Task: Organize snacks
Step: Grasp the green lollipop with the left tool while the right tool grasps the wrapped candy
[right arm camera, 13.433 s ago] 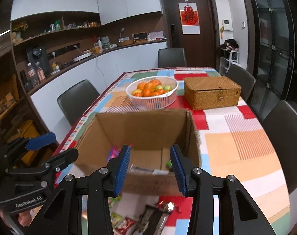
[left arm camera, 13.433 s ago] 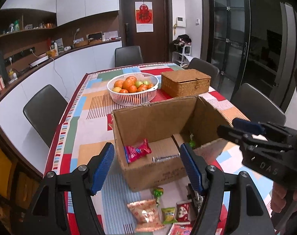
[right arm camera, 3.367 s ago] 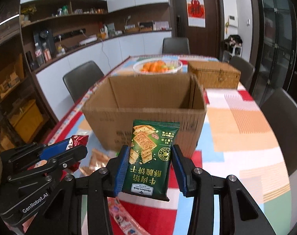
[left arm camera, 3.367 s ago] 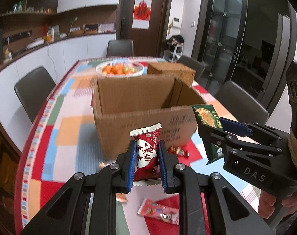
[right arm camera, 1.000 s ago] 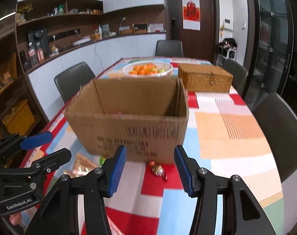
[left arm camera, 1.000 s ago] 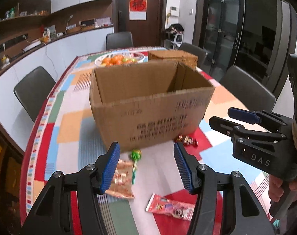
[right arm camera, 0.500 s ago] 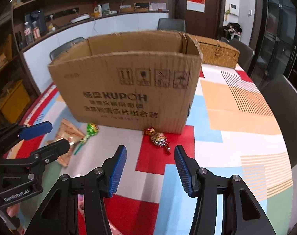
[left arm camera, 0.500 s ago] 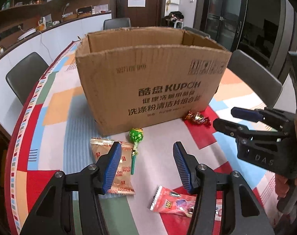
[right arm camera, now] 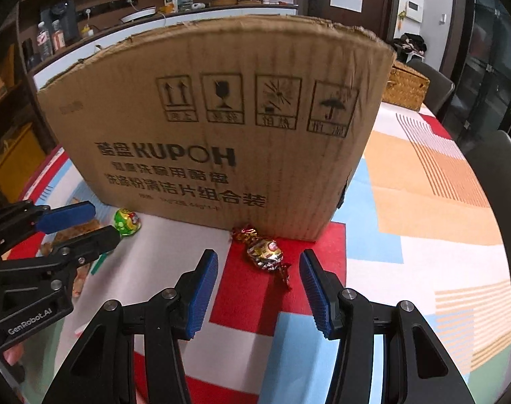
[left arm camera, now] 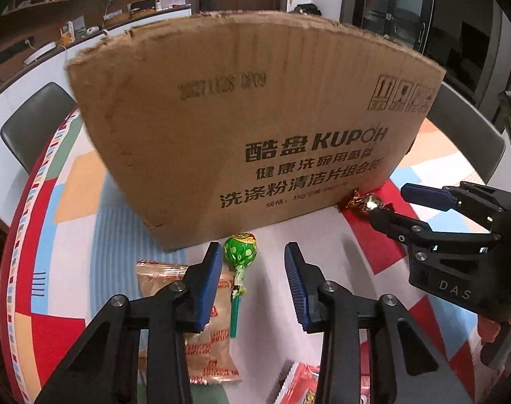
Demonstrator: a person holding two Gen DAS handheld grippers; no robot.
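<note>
A cardboard box [left arm camera: 255, 128] stands on the table, its near wall filling both views [right arm camera: 222, 128]. My left gripper [left arm camera: 252, 269] is open, low over the table, with a green lollipop [left arm camera: 240, 252] between its fingers. An orange snack packet [left arm camera: 201, 336] lies under its left finger. My right gripper [right arm camera: 259, 276] is open around a gold-and-red foil candy [right arm camera: 264, 252] just in front of the box. The lollipop [right arm camera: 127, 222] and the left gripper [right arm camera: 73, 225] show at left in the right wrist view. The right gripper [left arm camera: 420, 205] shows at right in the left wrist view.
A red snack packet [left arm camera: 309, 383] lies at the near edge. A wicker box [right arm camera: 405, 87] stands behind the cardboard box at the right. Dark chairs [left arm camera: 33, 121] flank the patchwork tablecloth [right arm camera: 423, 202]. The box's inside is hidden.
Both grippers have dropped low and moved forward toward the box. The left now straddles the lollipop, the right straddles the foil candy. Earlier each dropped a held packet.
</note>
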